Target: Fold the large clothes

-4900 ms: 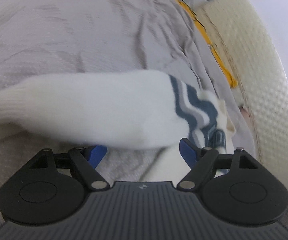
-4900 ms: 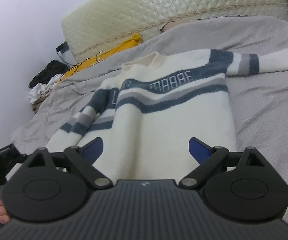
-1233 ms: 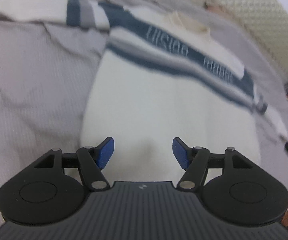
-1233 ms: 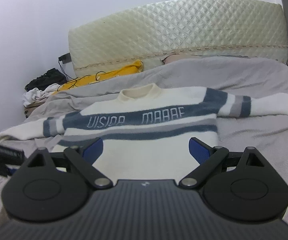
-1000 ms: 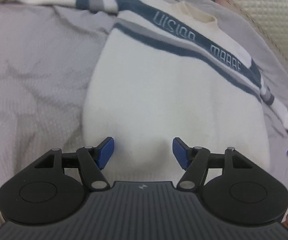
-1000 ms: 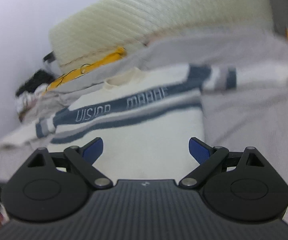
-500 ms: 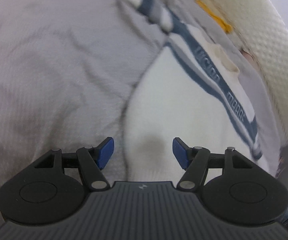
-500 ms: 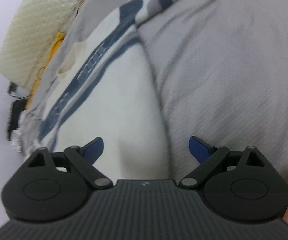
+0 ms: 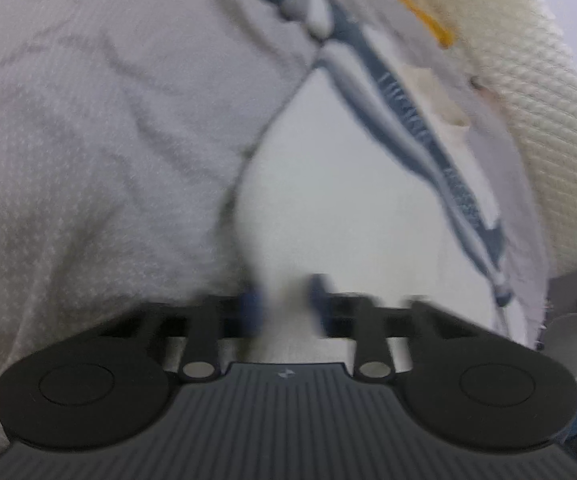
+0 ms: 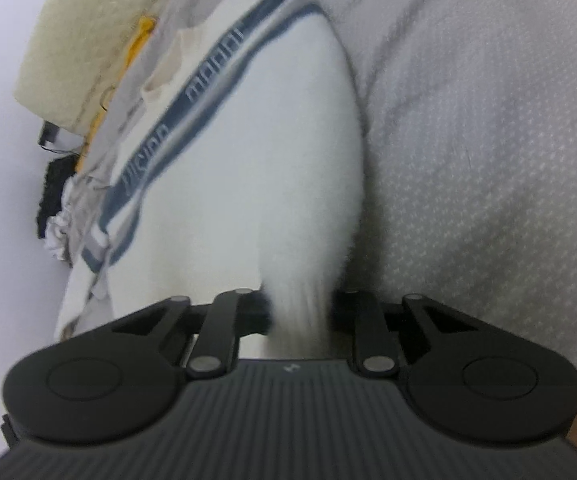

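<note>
A white sweater (image 9: 348,200) with navy and grey chest stripes lies flat on a grey bedsheet (image 9: 88,120), collar away from me. In the left wrist view my left gripper (image 9: 284,304) is at the hem's left corner, its jaws closing, and its blurred blue pads pinch white cloth. The right wrist view shows the same sweater (image 10: 248,160) from its other bottom corner. There my right gripper (image 10: 300,312) has its jaws closing on a bunched tuck of hem that rises between the fingers. One sleeve runs off the top of each view.
A cream quilted mattress pad (image 10: 88,40) stands against the wall behind the bed, with a yellow item (image 10: 140,40) at its foot. Dark and white clothes (image 10: 52,192) are piled at the far bed corner. Grey sheet (image 10: 488,120) spreads beside the sweater.
Both grippers dropped to the sweater's bottom corners, rolled, and went from wide open to closed on the hem. The cloth now bunches up between each pair of fingers.
</note>
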